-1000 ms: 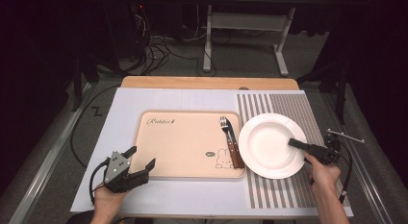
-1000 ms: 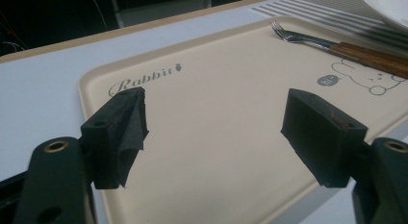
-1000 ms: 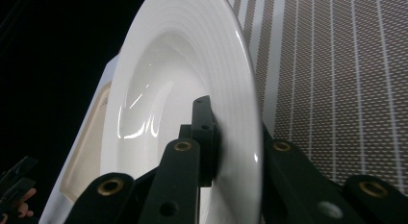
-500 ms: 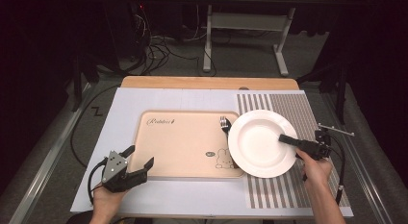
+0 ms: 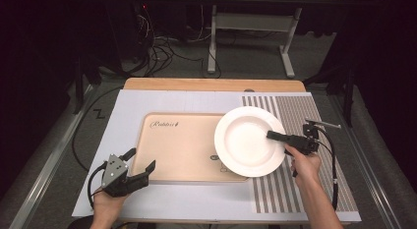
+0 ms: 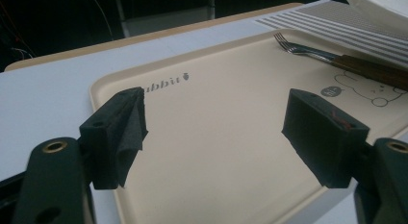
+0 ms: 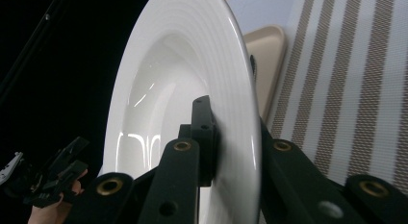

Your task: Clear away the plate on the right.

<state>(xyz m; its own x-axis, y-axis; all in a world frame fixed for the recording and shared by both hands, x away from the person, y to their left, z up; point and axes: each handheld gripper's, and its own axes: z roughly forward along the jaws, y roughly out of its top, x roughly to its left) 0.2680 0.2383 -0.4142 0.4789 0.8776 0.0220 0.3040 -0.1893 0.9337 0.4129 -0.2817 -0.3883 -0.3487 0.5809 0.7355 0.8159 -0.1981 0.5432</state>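
A white plate (image 5: 246,140) hangs tilted over the right end of the beige tray (image 5: 177,150). My right gripper (image 5: 273,136) is shut on its right rim. In the right gripper view the plate (image 7: 183,84) stands on edge with its rim pinched in my right gripper (image 7: 233,123). My left gripper (image 5: 140,162) is open at the tray's front left corner. In the left gripper view the left gripper (image 6: 216,123) frames bare tray (image 6: 226,75). A fork (image 6: 308,50) with a brown handle lies at the tray's far side, under the plate (image 6: 380,0).
A striped placemat (image 5: 310,116) covers the table's right part, and a white sheet (image 5: 162,99) lies under the tray. The wooden table edge (image 5: 211,84) runs along the back. Cables and a metal stand (image 5: 246,37) are on the floor beyond.
The right gripper has carried the plate left off the striped mat and up over the tray's right end, covering the fork in the high view. The left gripper has stayed put.
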